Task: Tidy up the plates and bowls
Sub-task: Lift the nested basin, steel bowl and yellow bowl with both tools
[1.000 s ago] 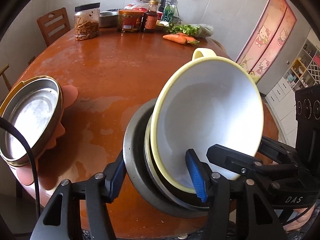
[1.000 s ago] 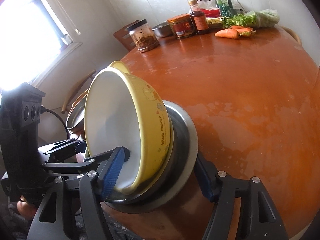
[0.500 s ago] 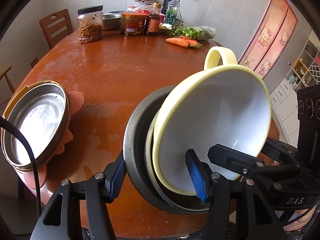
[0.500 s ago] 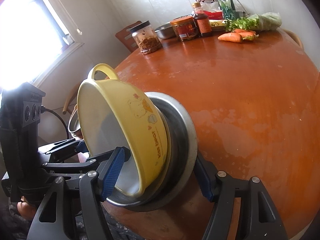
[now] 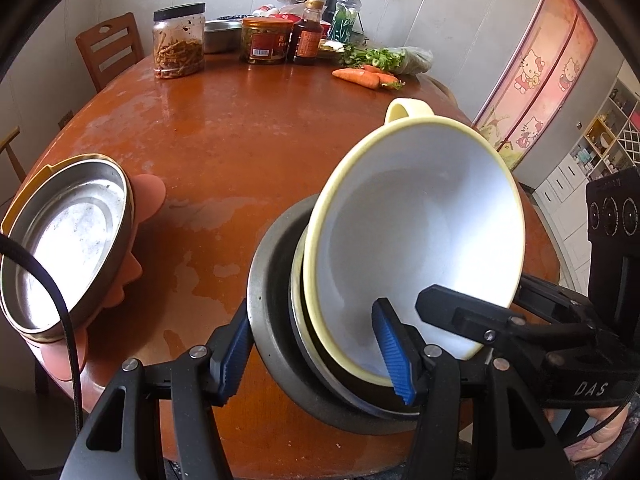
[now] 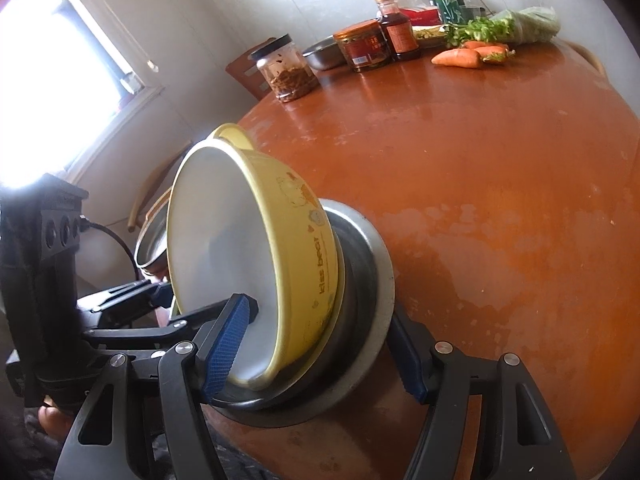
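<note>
I am clamping the tilted stack over the desk [image 5: 248, 152] edge | left hand-held gripper [image 5: 320, 350] gripping yellow bowl [image 5: 416, 240] and steel plate [image 5: 268, 320] | right hand-held gripper [image 6: 320, 350] gripping both likewise

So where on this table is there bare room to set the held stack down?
The broad middle of the round table lies bare, bordered by the steel pan on its pink mat to the left and the carrots at the far side. The far edge is crowded: noodle jar, sauce jar, bottles, greens.

Round brown table [image 5: 248, 152] bearing jars [image 5: 179, 42], carrots [image 5: 362, 77], a steel dish [image 5: 66, 240].
</note>
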